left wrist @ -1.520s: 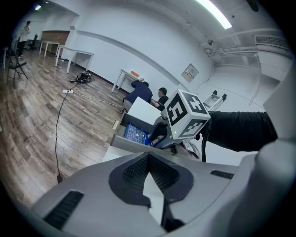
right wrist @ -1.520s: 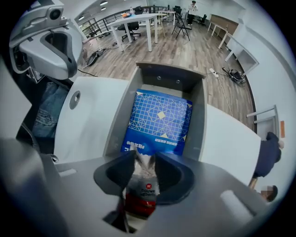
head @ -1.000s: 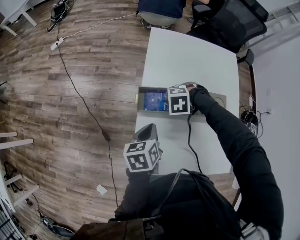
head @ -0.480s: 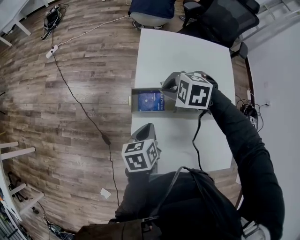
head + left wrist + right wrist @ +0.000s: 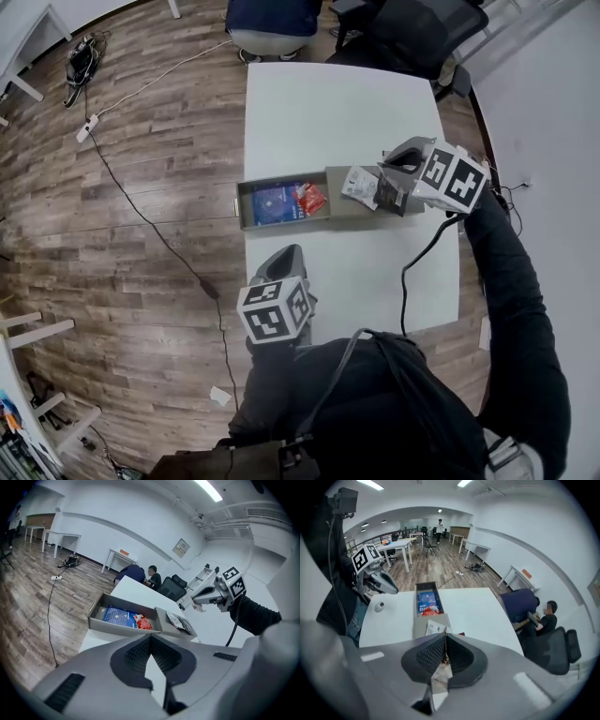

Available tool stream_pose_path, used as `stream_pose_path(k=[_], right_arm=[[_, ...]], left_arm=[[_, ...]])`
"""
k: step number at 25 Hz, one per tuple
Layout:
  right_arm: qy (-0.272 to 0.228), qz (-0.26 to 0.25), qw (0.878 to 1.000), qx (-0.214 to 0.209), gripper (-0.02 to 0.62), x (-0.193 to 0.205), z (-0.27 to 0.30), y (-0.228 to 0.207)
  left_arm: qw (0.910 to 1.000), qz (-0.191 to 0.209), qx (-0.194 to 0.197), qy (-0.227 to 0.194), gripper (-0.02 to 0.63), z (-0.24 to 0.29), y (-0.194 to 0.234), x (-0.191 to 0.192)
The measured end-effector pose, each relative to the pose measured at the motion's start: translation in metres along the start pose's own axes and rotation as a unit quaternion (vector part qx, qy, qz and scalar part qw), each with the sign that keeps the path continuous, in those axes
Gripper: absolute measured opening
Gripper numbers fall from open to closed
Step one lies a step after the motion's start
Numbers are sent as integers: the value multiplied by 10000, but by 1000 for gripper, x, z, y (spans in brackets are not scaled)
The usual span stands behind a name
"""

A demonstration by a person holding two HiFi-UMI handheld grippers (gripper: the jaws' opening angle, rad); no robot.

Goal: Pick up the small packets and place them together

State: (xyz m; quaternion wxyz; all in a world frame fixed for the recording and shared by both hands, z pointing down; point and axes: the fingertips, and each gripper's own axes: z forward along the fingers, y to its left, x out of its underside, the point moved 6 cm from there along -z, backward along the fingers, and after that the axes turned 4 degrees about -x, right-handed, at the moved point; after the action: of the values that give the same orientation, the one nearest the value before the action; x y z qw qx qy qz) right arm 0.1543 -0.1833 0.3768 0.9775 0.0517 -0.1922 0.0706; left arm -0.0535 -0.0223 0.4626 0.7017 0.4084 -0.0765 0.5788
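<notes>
My right gripper (image 5: 392,187) has come up out of the middle of the tray (image 5: 281,223) and swung toward 3 o'clock; it now hangs above the tray's end there, rolled over, with a packet (image 5: 440,679) nipped in its jaws. Where it sat, a red packet (image 5: 310,198) has come into sight, at 3 o'clock of the blue packet (image 5: 275,202)
</notes>
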Motion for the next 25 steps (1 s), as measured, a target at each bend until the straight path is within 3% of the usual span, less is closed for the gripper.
stream_pose_path(k=[4, 9, 21, 25], right_arm=[[380, 408, 9984, -100, 6, 49, 10, 3], [594, 668, 9955, -323, 6, 77, 35, 11], [717, 681, 9942, -425, 14, 89, 61, 12], [659, 666, 9941, -554, 70, 90, 62, 10]], left_arm=[[9999, 94, 14, 39, 0, 1, -8, 1], [9999, 158, -19, 38, 0, 0, -12, 1], [9999, 107, -120, -7, 0, -3, -7, 1], [9999, 109, -120, 3, 0, 1, -9, 0]])
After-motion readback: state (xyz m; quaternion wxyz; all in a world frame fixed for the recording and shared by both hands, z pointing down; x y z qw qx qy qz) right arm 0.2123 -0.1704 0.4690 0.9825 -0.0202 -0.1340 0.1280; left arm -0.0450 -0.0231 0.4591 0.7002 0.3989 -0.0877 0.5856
